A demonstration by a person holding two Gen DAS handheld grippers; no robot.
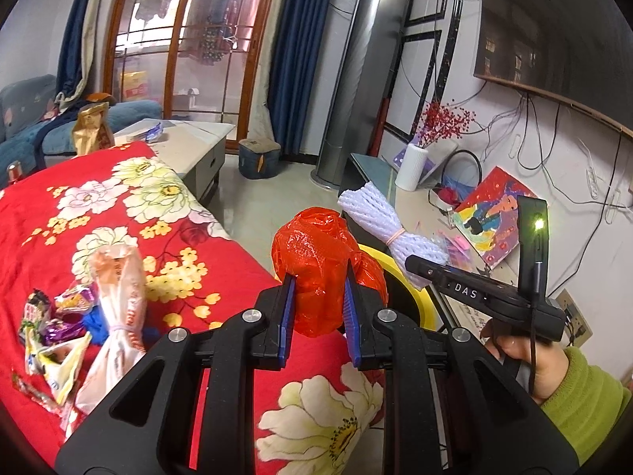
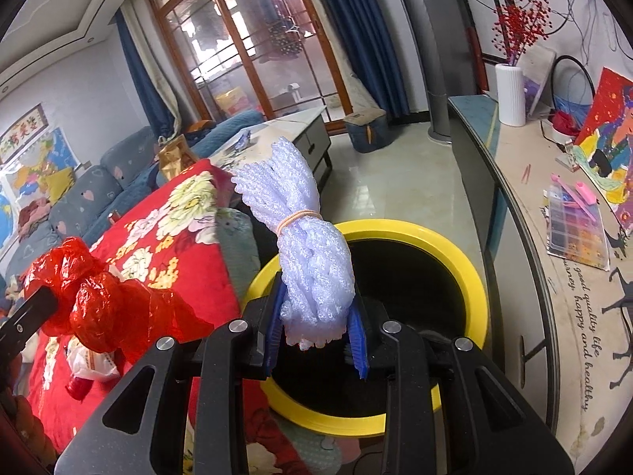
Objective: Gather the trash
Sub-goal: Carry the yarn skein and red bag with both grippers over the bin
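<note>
The left gripper clamps a crumpled red plastic bag beside the yellow bin rim. The right gripper clamps a white foam-net bundle, its long axis upright, above the bin's open mouth.

Red bag glossy crinkled plastic; white netting soft foam.

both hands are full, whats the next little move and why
Probably ease the right gripper a little further forward and open its fingers. They clamp the white foam net bundle, which hangs at the near rim of the yellow-rimmed bin, so it should drop inside. The left gripper, shut on the red plastic bag, sits farther from the opening and can follow.
</note>
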